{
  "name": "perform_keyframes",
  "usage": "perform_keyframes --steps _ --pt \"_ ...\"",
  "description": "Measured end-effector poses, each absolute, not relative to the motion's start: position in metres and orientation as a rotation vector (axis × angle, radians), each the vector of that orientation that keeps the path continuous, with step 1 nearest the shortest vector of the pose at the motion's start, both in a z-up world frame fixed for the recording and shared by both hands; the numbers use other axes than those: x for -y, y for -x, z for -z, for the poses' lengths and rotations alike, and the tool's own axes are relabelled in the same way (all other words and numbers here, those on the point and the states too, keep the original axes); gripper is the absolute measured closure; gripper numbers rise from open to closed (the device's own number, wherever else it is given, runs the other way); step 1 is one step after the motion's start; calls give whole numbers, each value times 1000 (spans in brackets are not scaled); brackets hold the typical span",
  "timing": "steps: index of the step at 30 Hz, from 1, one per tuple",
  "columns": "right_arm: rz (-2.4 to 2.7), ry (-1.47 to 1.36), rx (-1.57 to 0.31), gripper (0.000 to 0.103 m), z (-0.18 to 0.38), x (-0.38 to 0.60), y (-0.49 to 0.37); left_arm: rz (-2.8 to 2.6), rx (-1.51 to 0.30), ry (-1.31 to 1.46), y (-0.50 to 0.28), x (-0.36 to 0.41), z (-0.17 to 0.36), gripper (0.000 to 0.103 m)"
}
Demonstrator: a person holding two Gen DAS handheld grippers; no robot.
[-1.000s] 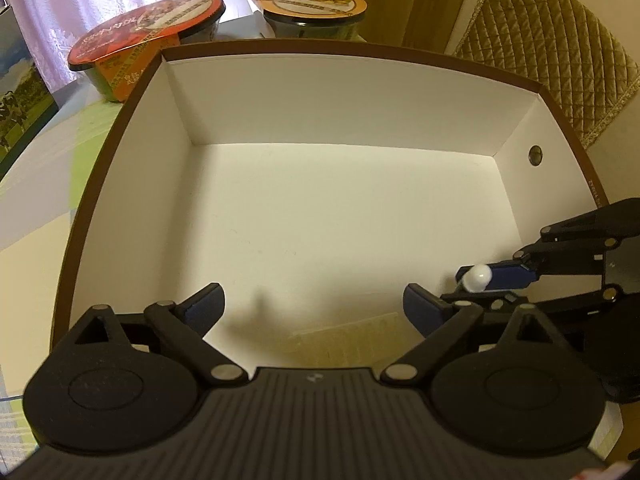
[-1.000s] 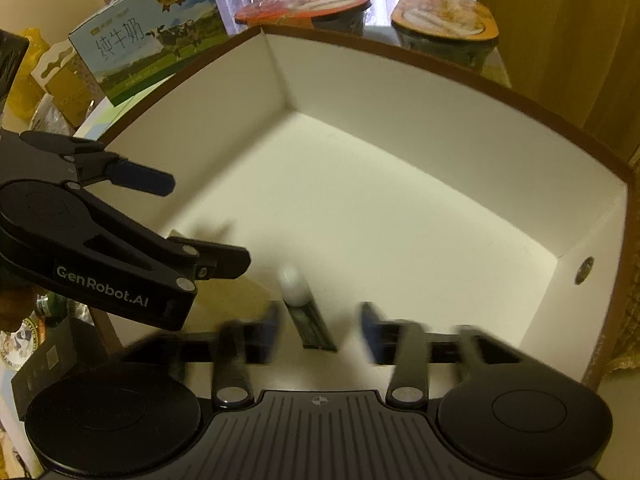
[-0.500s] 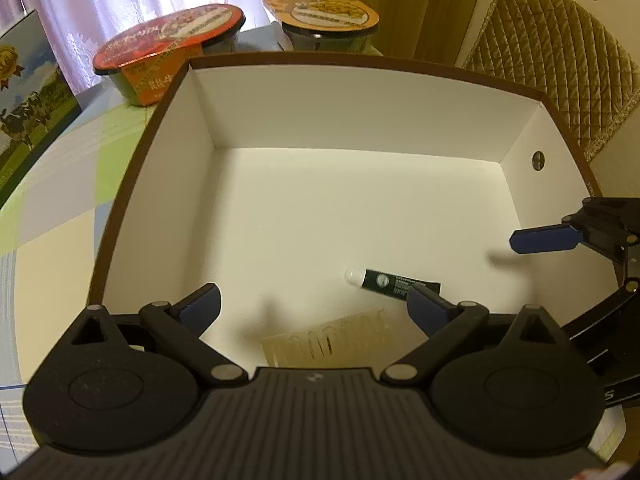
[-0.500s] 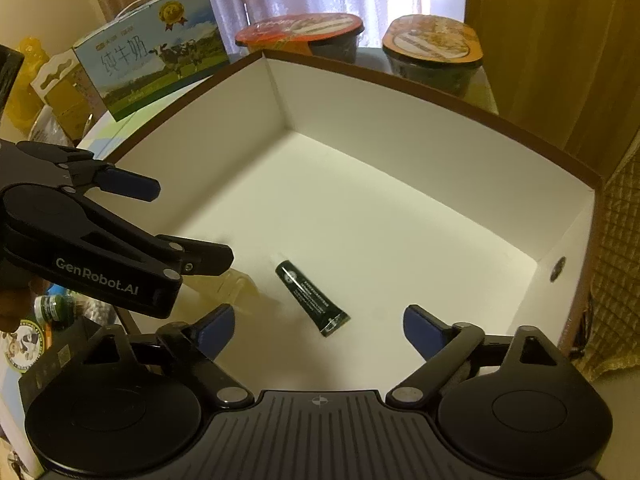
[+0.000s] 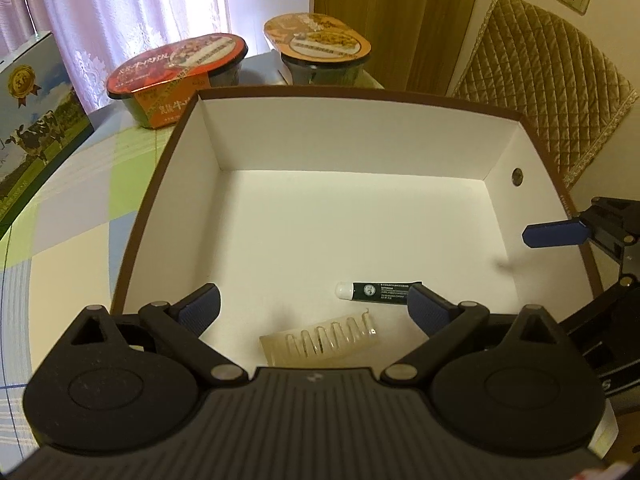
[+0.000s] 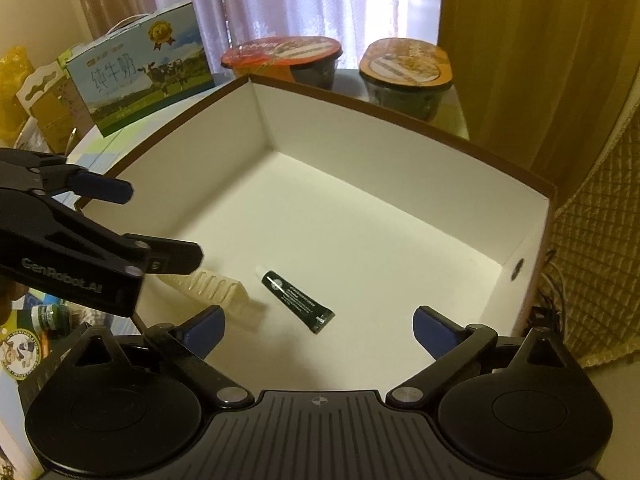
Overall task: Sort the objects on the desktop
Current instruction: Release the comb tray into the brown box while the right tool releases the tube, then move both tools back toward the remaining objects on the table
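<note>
A dark green tube (image 5: 380, 291) with a white cap lies flat on the floor of the white box (image 5: 340, 140), free of both grippers. Close beside it rests a translucent yellowish hair clip (image 5: 320, 340). My left gripper (image 5: 312, 300) hangs open above them, nothing between its fingers. In the right wrist view the tube (image 6: 294, 296) and the clip (image 6: 212, 284) lie below my right gripper (image 6: 318, 320), whose jaws are opening wide with no pad touching anything. The left gripper (image 6: 158, 225) reaches in from the left over the box's (image 6: 400, 116) near corner.
Two sealed instant-noodle bowls (image 5: 180, 68) (image 5: 320, 46) stand behind the box. A milk carton (image 6: 140, 68) stands at the back left on the checked tablecloth (image 5: 80, 200). A quilted chair back (image 5: 552, 80) rises to the right. Small clutter (image 6: 44, 320) lies low left.
The right gripper has let go of the tube and spread its jaws; the tube now lies on the box floor. Both grippers have risen and drawn back from the box.
</note>
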State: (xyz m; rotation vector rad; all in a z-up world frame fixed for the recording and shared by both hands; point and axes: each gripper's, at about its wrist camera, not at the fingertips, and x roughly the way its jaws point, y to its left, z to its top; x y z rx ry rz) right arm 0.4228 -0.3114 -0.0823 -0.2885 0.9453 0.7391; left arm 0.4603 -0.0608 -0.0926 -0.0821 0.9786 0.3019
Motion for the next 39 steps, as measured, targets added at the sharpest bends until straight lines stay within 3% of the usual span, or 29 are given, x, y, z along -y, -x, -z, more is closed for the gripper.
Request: perform_keyframes --steps 39 --pt "-492 154 -881 2 40 273 -256 -197 -849 32 -285 25 18 5"
